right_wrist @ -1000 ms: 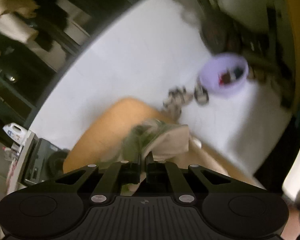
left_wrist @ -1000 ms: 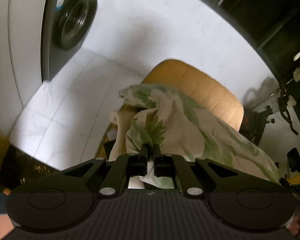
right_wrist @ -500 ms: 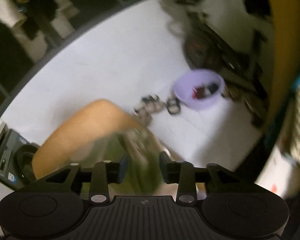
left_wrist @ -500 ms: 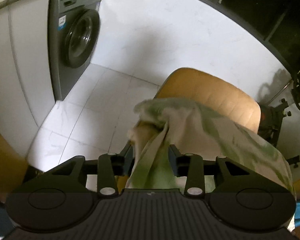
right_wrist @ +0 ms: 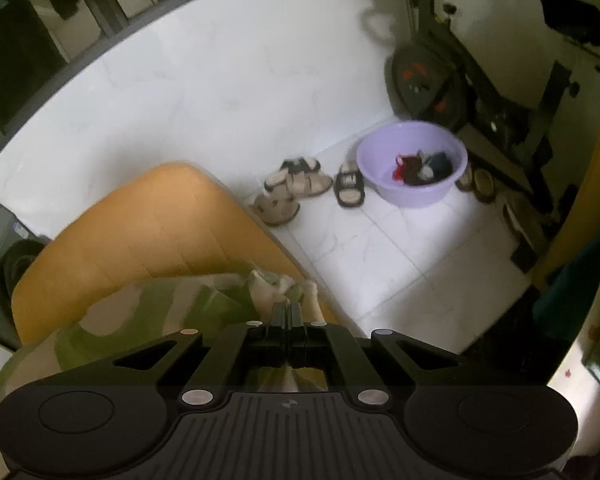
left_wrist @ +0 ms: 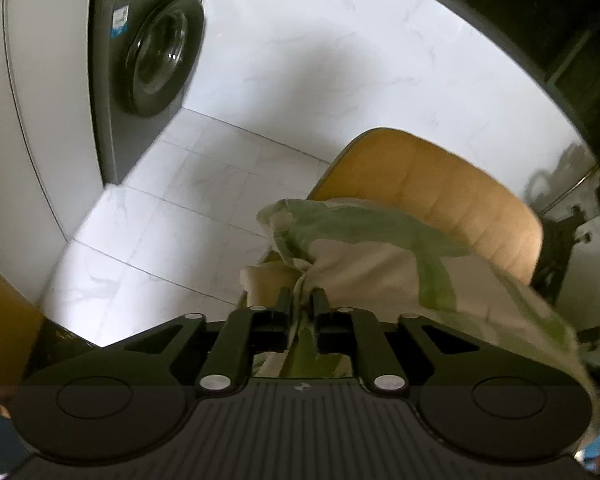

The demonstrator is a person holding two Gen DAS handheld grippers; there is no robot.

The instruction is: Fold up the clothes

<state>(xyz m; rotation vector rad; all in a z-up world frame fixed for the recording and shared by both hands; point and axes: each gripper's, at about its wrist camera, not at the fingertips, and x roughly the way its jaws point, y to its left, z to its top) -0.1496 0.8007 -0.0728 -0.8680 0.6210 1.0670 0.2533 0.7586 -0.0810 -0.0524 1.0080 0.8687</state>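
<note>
A cream garment with green leaf print (left_wrist: 384, 252) hangs between both grippers above a mustard-yellow chair (left_wrist: 432, 188). My left gripper (left_wrist: 302, 300) is shut on a bunched edge of the garment, which runs off to the right and down. In the right wrist view the same garment (right_wrist: 148, 304) spreads to the left, and my right gripper (right_wrist: 286, 312) is shut on its other bunched edge, over the chair (right_wrist: 148, 224). The chair's seat is hidden under the cloth.
A grey washing machine (left_wrist: 148, 56) stands at the left by white cabinets. On the white tiled floor lie several sandals (right_wrist: 300, 184) and a purple basin (right_wrist: 414, 162) holding small clothes. An exercise bike (right_wrist: 480, 76) stands at the right.
Both grippers were shut a second ago, opened half a second ago, and are shut on the garment again. The garment is now held higher and stretched between them.
</note>
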